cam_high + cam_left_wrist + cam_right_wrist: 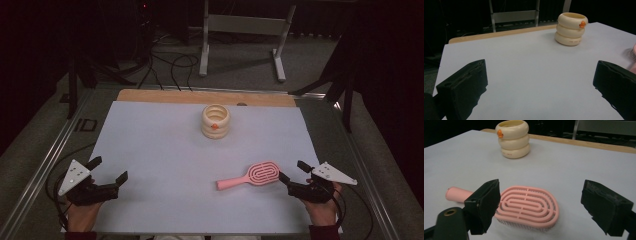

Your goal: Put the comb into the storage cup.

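Note:
A pink hairbrush lies flat on the white sheet at the front right, bristles down, handle pointing left. In the right gripper view the hairbrush lies just ahead of the jaws. My right gripper stands open just right of the brush head, touching nothing. A cream ribbed cup with an orange spot stands upright at the middle back; it also appears as the cup and the cup. My left gripper is open at the front left with nothing between its jaws.
The white sheet covers most of a wooden table. Metal rails run along both sides. Cables and a white frame stand on the dark floor beyond the far edge.

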A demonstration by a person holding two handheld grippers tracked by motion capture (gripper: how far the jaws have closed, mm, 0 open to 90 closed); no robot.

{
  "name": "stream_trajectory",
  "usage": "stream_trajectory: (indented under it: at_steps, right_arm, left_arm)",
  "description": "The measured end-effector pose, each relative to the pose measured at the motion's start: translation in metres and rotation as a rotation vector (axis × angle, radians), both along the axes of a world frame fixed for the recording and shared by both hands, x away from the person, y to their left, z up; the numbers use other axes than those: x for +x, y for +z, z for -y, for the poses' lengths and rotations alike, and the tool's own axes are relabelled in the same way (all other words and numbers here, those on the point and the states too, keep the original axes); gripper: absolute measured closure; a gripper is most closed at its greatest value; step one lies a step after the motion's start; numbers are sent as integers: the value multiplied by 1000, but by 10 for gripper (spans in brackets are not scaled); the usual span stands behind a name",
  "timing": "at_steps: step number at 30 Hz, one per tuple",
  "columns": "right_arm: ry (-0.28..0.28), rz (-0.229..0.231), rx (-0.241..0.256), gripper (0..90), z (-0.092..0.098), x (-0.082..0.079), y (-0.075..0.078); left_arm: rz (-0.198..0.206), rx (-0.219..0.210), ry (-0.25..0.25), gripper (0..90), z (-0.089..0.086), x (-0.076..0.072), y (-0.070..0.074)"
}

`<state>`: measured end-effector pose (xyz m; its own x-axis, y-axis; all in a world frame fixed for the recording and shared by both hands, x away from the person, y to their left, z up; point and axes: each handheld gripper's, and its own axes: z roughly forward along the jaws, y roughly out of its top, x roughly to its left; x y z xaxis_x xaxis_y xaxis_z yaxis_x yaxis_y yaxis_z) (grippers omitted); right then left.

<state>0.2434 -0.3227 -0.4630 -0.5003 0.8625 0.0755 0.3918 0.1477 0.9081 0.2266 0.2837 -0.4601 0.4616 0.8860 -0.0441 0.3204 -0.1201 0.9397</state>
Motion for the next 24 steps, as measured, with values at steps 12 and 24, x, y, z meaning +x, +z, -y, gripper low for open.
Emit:
stream_trajectory:
  at_steps: [12,24]
  right_arm:
    - [34,-63,-66,421,-19,4,-9]
    - [80,-69,-188,900,-27,2,-14]
  left_arm:
    - [-8,-1,-21,0,7,1,0]
    - [-12,8,-28,0,10,1,-1]
